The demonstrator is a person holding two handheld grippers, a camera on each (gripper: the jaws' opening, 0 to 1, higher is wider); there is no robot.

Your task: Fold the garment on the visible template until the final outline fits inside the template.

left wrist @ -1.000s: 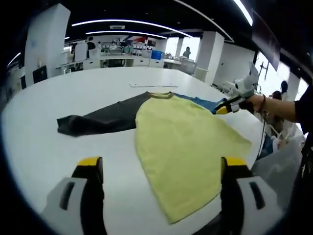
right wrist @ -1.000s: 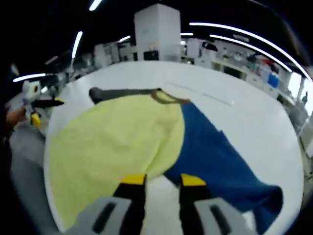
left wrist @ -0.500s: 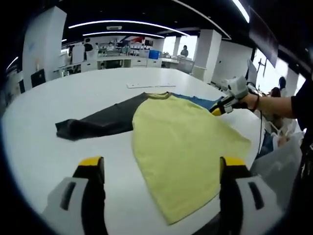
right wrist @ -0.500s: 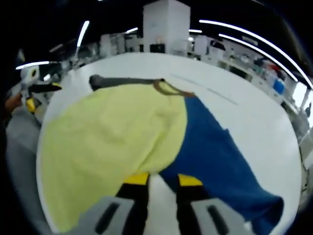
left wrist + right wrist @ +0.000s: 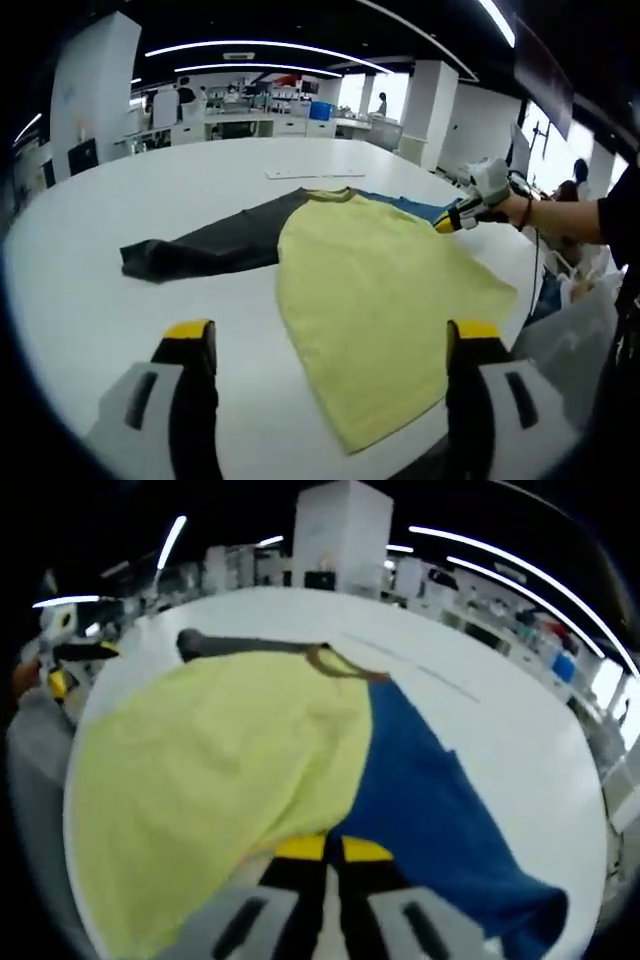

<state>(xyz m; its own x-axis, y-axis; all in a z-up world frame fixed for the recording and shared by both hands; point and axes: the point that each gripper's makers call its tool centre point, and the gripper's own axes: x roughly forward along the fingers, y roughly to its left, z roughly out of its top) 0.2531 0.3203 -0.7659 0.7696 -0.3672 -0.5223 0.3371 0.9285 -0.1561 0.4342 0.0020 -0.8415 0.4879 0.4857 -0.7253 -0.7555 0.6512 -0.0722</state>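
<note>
garment [image 5: 380, 300]: soft matt cloth, lying ahead of the left gripper's jaws
table [image 5: 90, 290]: smooth white top, showing a faint sheen around the cloth
right gripper [image 5: 333, 849]: wearing glossy yellow plastic tips on dark matt fingers

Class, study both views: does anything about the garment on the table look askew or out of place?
Nothing is damaged or spilled. The garment lies flat but unfolded on the white table, its dark sleeve and blue sleeve splayed to opposite sides. A thin pale strip lies beyond the collar; what it is cannot be told.
</note>
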